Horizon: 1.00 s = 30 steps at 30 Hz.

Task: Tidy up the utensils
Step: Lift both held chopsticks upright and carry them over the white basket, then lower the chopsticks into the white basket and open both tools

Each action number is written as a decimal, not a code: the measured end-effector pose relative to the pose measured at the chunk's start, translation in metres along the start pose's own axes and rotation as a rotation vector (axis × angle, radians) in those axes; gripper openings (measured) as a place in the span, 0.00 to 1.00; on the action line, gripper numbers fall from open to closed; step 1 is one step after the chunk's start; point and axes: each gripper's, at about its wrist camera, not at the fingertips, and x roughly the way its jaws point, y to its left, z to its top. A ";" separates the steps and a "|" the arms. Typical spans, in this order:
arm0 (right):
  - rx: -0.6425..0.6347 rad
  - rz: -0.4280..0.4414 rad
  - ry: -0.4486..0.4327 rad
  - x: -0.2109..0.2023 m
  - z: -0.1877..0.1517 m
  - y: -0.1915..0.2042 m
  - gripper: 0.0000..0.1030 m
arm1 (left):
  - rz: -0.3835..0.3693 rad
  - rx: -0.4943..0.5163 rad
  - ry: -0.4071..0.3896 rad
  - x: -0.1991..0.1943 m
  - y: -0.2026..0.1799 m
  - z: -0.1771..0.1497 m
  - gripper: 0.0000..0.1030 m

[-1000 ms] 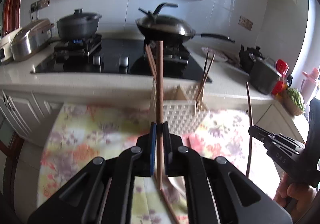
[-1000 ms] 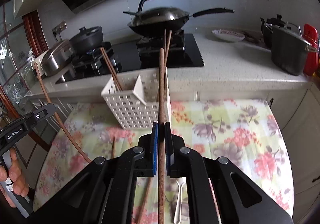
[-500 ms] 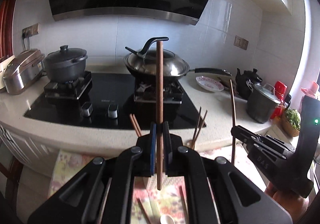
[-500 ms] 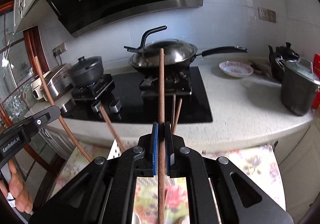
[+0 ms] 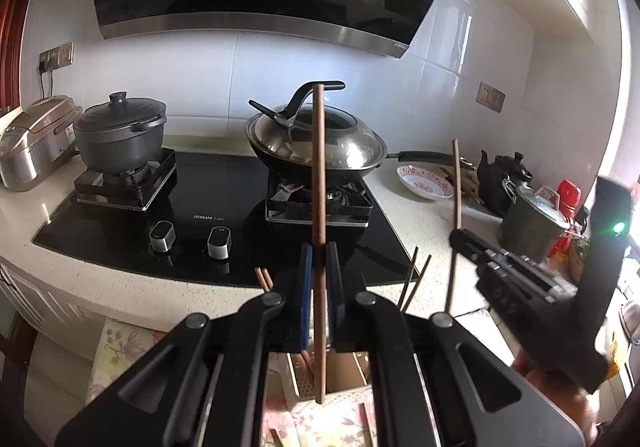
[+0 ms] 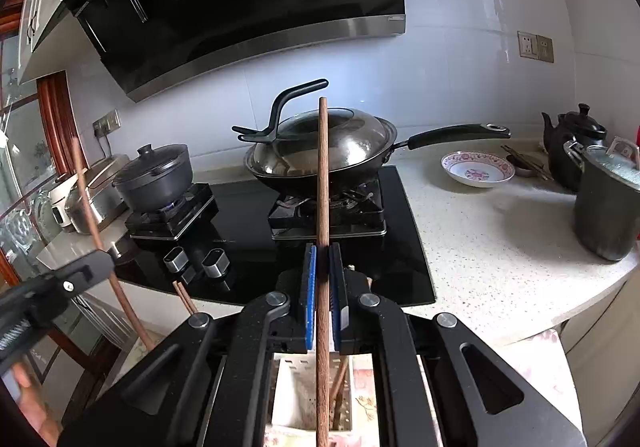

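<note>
Behind everything runs the counter (image 6: 492,231) with its stove, not my target. Below me sits the white basket (image 6: 288,399), already holding chopsticks in its compartments. My left gripper (image 5: 319,287) is pinching one chopstick (image 5: 319,183) upright, its lower tip just above the basket; my right gripper (image 6: 322,287) is pinching another chopstick (image 6: 322,187) the same way. To do this well, I'd keep each stick vertical, centre its tip over a compartment, lower, then release.

The speckled white stone desk (image 6: 492,247) is carrying a black glass hob (image 6: 240,247), a pink-patterned shallow bowl (image 6: 478,168), a black teapot (image 6: 568,143), a grey lidded pot (image 6: 604,215) and a silver rice cooker (image 5: 32,143).
</note>
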 end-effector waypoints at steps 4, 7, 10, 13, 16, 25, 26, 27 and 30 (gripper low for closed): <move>0.008 -0.005 0.006 0.016 -0.007 0.000 0.06 | -0.007 0.005 -0.015 0.000 -0.001 0.004 0.06; 0.006 0.000 0.001 0.026 -0.018 0.001 0.06 | -0.006 0.010 -0.013 0.004 -0.001 -0.001 0.06; 0.000 -0.006 -0.020 0.033 -0.028 0.002 0.06 | -0.003 0.003 -0.006 0.014 0.002 -0.009 0.06; 0.005 -0.018 -0.050 0.036 -0.035 0.001 0.06 | -0.002 -0.007 -0.001 0.024 0.006 -0.017 0.06; 0.007 -0.019 -0.047 0.040 -0.039 -0.001 0.06 | -0.001 -0.009 0.015 0.032 0.008 -0.024 0.06; -0.005 -0.024 -0.119 0.036 -0.050 -0.001 0.06 | 0.011 -0.014 0.065 0.054 0.011 -0.050 0.06; 0.001 -0.020 -0.112 0.037 -0.050 -0.002 0.06 | 0.010 -0.014 0.067 0.054 0.011 -0.051 0.06; 0.002 -0.023 -0.109 0.038 -0.050 -0.002 0.06 | 0.009 -0.013 0.068 0.055 0.010 -0.053 0.06; 0.005 -0.015 -0.087 0.041 -0.054 -0.001 0.06 | 0.008 -0.006 0.073 0.055 0.009 -0.055 0.06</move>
